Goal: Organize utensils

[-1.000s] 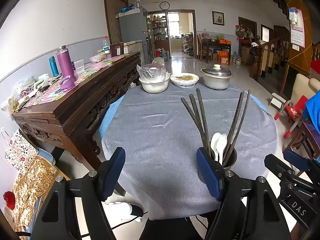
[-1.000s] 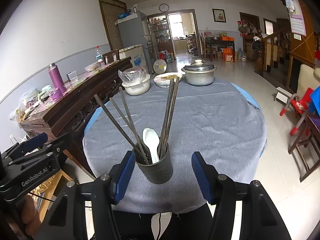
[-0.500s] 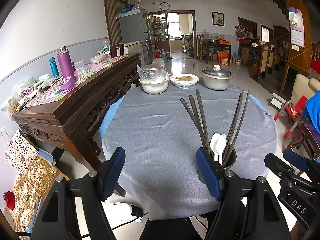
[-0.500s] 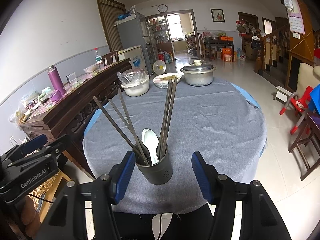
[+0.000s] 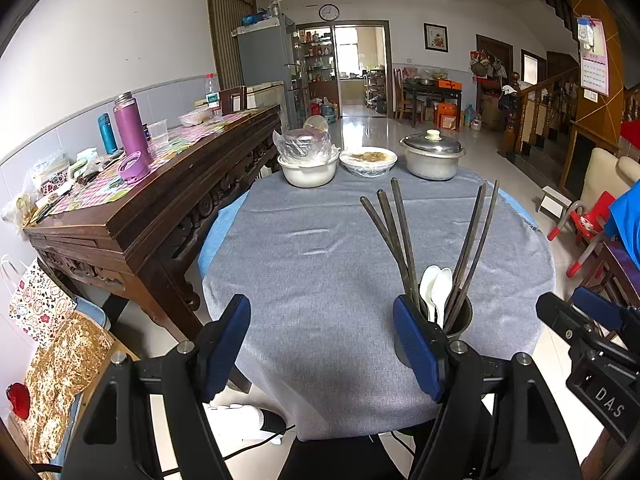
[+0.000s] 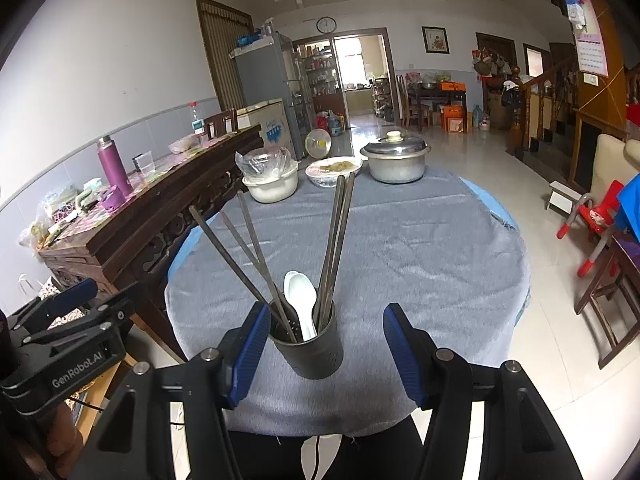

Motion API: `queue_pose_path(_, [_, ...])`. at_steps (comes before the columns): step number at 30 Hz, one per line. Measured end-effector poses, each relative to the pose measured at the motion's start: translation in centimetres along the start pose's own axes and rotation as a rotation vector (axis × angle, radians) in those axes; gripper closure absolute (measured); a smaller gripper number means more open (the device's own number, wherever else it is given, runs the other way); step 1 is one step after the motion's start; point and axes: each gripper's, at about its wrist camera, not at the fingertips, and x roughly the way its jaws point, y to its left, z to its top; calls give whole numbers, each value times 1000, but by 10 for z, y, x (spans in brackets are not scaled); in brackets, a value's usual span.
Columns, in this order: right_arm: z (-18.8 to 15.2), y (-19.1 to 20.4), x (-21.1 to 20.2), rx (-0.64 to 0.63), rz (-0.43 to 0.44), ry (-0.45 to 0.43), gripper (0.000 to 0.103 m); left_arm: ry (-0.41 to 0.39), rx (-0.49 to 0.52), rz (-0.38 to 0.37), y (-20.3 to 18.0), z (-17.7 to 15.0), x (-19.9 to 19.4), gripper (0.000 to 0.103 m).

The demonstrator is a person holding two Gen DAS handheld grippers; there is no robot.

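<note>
A dark grey utensil holder [image 6: 308, 350] stands near the front edge of the round table [image 6: 420, 248] with its grey cloth. Several long dark chopsticks [image 6: 336, 236] and two white spoons [image 6: 302, 300] stick up out of it. My right gripper [image 6: 322, 354] is open, its blue pads either side of the holder without touching it. My left gripper [image 5: 322, 344] is open over bare cloth, left of the holder [image 5: 460, 320]; its right finger hides part of the holder. The chopsticks [image 5: 396, 236] and spoons [image 5: 438, 292] show there too.
At the table's far edge stand a white bowl [image 5: 308, 170] covered in plastic, a plate of food [image 5: 368, 160] and a lidded metal pot [image 5: 432, 158]. A cluttered wooden sideboard [image 5: 152, 200] runs along the left. Red chairs [image 6: 592, 216] stand to the right.
</note>
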Motion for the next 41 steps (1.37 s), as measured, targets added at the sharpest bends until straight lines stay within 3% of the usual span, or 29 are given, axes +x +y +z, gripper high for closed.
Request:
queue_pose_path(25, [7, 6, -4, -19, 5, -19, 40, 6, -8, 6, 4, 0, -1, 29])
queue_pose_path(36, [14, 0, 12, 2, 15, -4, 40, 37, -6, 18, 2, 2, 16, 29])
queue_pose_path(41, [18, -24, 36, 39, -22, 7, 36, 82, -30, -52, 9, 7, 47, 29])
